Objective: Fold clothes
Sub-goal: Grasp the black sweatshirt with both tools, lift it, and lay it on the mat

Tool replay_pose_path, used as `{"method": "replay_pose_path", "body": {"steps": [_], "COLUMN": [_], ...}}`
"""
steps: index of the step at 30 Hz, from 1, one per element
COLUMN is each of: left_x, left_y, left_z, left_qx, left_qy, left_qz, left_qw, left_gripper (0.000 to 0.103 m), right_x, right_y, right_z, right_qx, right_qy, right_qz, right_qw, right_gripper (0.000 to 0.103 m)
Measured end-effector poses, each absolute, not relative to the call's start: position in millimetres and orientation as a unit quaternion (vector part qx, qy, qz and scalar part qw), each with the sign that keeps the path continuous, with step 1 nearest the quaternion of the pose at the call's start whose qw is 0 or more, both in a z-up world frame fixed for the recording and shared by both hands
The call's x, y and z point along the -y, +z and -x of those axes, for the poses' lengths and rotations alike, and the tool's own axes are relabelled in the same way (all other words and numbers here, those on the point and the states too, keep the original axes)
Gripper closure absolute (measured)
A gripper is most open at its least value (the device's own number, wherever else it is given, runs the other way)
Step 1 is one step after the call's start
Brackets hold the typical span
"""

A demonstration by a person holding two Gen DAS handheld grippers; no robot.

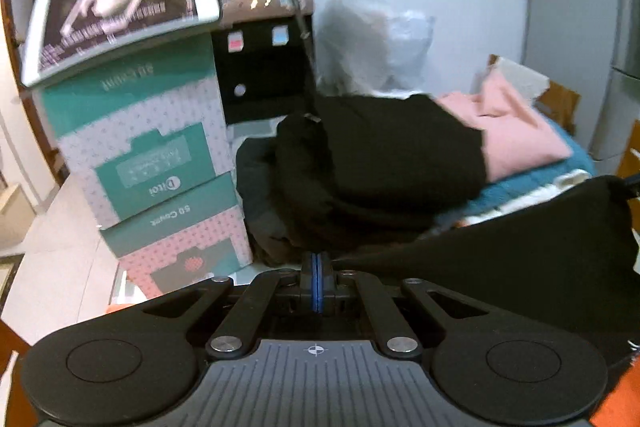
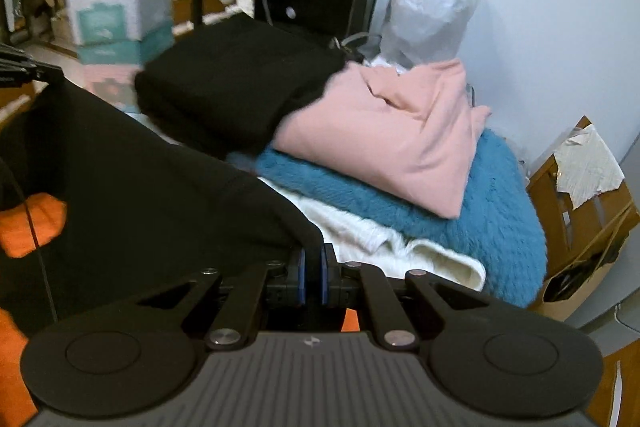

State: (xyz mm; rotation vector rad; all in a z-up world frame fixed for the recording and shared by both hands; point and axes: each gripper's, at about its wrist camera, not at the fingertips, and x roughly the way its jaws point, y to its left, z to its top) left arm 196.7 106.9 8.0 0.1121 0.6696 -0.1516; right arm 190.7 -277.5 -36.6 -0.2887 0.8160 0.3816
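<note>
Nearest, the left tool [image 1: 316, 281] and the right tool [image 2: 312, 277] each clench an edge of a black garment [image 2: 152, 179], held stretched between them and raised, its long axis running side to side. Beyond lies a pile with folded black clothes [image 2: 236, 75], a pink top [image 2: 384, 131] and a blue fleece [image 2: 492, 211], so I judge folding partly done, this piece remaining.

stacked boxes [image 1: 152, 163] print blurred, barely readable | black garment [image 2: 132, 179] runs off left edge, hides what's beneath | white fabric [image 2: 400, 243] mostly buried under blue fleece [image 2: 460, 211] | water-dispenser [image 1: 260, 67] top smeared
</note>
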Motion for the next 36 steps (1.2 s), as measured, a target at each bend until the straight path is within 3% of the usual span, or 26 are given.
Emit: {"method": "replay_pose_path", "body": {"steps": [8, 16, 28, 36], "left_x": [-112, -134, -131, -129], "left_y": [-57, -93, -57, -14], "left_z": [-264, -301, -259, -190], "left_qx": [-0.394, -0.432, -0.440, -0.436], "left_qy": [-0.059, -0.036, -0.082, -0.100], "left_qz": [-0.053, -0.030, -0.030, -0.029], "left_qw": [0.916, 0.901, 0.894, 0.894], "left_gripper": [0.100, 0.101, 0.096, 0.076], "right_x": [258, 251, 262, 289], "right_y": [-106, -146, -115, -85], "right_z": [-278, -305, -277, -208], "right_qx": [-0.441, -0.475, -0.469, -0.466], "right_qy": [0.164, 0.158, 0.152, 0.163], "right_qz": [0.160, 0.156, 0.130, 0.089], "right_qw": [0.868, 0.852, 0.860, 0.865], "right_gripper": [0.095, 0.094, 0.080, 0.076]}}
